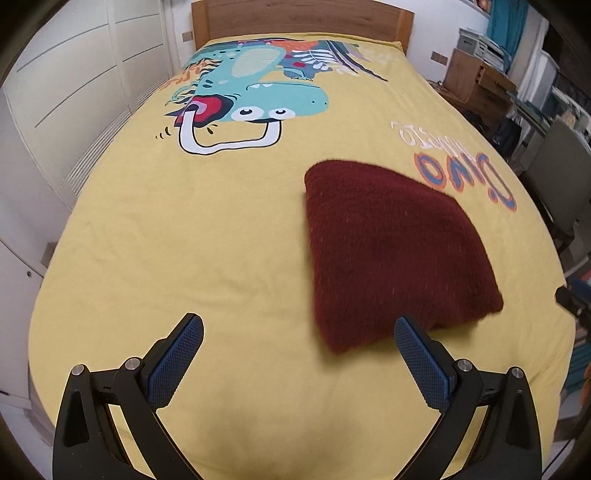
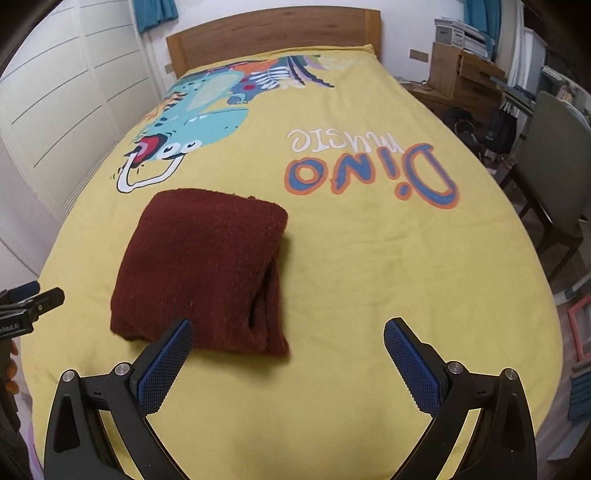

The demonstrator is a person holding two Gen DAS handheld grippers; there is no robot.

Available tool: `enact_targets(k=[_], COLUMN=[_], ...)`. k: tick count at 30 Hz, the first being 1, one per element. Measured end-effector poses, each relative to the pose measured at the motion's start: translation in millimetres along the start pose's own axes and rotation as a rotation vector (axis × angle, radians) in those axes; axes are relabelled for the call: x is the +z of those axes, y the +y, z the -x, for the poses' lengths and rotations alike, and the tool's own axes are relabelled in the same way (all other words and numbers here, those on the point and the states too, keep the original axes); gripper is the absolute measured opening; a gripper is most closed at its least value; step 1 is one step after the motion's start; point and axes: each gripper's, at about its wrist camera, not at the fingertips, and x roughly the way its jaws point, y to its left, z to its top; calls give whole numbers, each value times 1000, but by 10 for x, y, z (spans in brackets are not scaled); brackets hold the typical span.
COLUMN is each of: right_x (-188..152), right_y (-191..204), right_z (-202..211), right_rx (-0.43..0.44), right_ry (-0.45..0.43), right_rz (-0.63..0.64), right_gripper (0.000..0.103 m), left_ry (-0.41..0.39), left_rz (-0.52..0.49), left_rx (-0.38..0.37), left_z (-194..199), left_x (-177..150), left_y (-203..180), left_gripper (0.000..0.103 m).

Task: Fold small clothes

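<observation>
You held both grippers, left [image 1: 298, 334] and right [image 2: 289, 334], spread wide, empty, near the folded garment [image 1: 391, 251]; its layers stayed hidden.

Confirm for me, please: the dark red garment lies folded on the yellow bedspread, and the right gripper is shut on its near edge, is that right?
Not quite. The dark red garment does lie folded on the yellow bedspread, but the right gripper is open and holds nothing; its fingers stand wide apart just short of the garment's near edge. The right wrist view shows this.

Yellow dinosaur bedspread [image 1: 221, 240], wooden headboard [image 1: 295, 18]
</observation>
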Motion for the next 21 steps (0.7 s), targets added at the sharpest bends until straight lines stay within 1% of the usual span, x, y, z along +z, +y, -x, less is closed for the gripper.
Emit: enact_targets(k=[3, 7, 10, 13, 21], right_x=[-133, -241, -300, -335, -376], right_y=[-47, -110, -138, -167, -235], right_z=[103, 167, 201, 237, 290], right_rx=[-19, -36, -45, -41, -60], right_ry=[-2, 4, 8, 0, 1], right_rz=[-11, -19, -24, -33, -45], right_gripper=[102, 102, 102, 102, 102], left_ry=[3, 19, 28, 31, 30], left_rz=[-23, -12, -5, -15, -23], left_rx=[13, 16, 19, 40, 53], left_z=[16, -23, -49, -64, -55], left_x=[-128, -226, -255, -280, -314], left_y=[-29, -24, -17, -27, -23], left_gripper=[102, 102, 102, 102, 102])
